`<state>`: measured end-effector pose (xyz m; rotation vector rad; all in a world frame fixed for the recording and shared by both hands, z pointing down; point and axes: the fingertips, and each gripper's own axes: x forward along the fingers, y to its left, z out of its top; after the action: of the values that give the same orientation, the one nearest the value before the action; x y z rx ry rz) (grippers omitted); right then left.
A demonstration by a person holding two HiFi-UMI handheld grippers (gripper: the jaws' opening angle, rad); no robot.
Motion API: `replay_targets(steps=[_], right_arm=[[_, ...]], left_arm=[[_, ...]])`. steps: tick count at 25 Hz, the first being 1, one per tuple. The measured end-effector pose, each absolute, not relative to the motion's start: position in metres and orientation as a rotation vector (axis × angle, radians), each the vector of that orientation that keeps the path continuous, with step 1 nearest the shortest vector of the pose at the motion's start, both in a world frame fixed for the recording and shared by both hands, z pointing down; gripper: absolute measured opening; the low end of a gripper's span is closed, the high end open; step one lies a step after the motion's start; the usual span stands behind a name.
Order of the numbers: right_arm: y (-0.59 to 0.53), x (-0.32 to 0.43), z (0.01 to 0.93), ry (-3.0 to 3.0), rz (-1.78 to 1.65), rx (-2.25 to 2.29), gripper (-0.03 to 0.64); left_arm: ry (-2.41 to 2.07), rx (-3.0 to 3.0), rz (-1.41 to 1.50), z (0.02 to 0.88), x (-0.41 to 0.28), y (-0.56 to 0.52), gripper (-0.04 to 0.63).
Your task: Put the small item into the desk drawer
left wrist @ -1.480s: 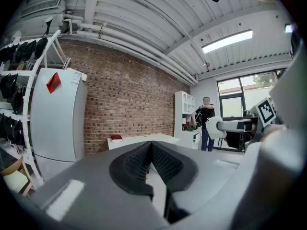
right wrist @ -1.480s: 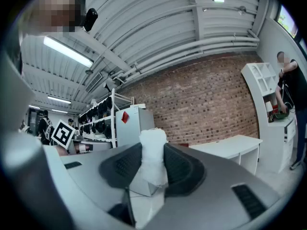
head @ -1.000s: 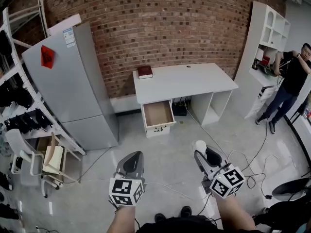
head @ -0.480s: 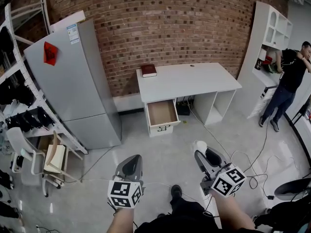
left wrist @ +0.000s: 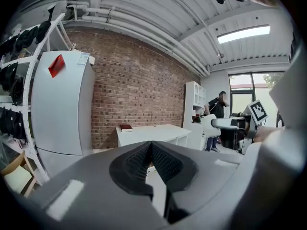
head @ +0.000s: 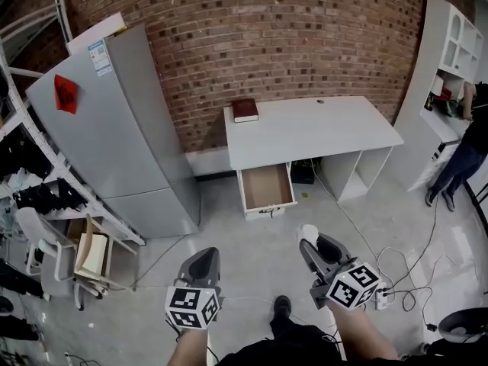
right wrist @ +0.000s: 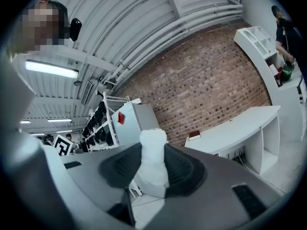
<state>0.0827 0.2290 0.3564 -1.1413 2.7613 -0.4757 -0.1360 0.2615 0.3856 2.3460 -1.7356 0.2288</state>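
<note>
1. We hold the left gripper (head: 204, 255) low at the left of the head view. In the left gripper view its two ribbed pads meet, and nothing is between them.
2. The right gripper (head: 313, 244) is at the same height on the right, with its marker cube nearest to us. Its jaws stand fairly wide and are clamped on the small white item (head: 309, 232).
3. In the right gripper view the item stands upright between the dark pads. Its rounded top rises above them and its broader base sits down in the gap.
4. The item is in the air above the grey floor (head: 252, 242), well apart from the drawer.
5. Ahead of us the white worktop (head: 320, 128) stands against the brick wall (head: 267, 29). A dark red book (head: 245, 110) lies flat near its back left corner.
6. Under the left end of the worktop the drawer (head: 265, 187) is pulled out towards us. Its brown bottom is bare as far as we can see.
7. A tall grey fridge (head: 114, 136) stands left of the worktop, with a red sticker on its upper door. Further left is a metal rack (head: 30, 181) holding dark things.
8. At the right edge a person (head: 473, 147) in dark clothes faces a white shelf unit (head: 446, 59). Cables (head: 404, 277) trail across the floor between the worktop and us.
</note>
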Motion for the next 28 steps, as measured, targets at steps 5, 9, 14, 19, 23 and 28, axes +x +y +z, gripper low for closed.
replay_targets(steps=[5,9,14,19,23,28], right_arm=[[0.147,0.093,0.357,2.777,-0.476,-1.108,0.141],[0.099,0.106,0.362,2.778,-0.506,-1.072,0.141],[0.068,0.109,0.367,2.782,-0.545,-1.021,0.141],[0.050,0.115,0.372,2.793,-0.571,-1.019,0.141],[0.029,0.125,0.381,2.773,-0.586,-1.072,0.141],[-0.004,0.130,0.395,2.766,-0.605,-1.146,0.141]], left_arm=[[-1.718,2.350,0.282,0.383,-0.116,0.180,0.005],[-1.679,2.351,0.316,0.387,-0.090,0.129,0.005],[-1.647,2.346,0.335,0.390,-0.071,0.091,0.005],[-1.627,2.334,0.339,0.395,-0.066,0.062,0.005],[-1.581,2.354,0.338,0.403,-0.060,0.037,0.005],[-1.530,2.368,0.312,0.417,-0.058,-0.004,0.005]])
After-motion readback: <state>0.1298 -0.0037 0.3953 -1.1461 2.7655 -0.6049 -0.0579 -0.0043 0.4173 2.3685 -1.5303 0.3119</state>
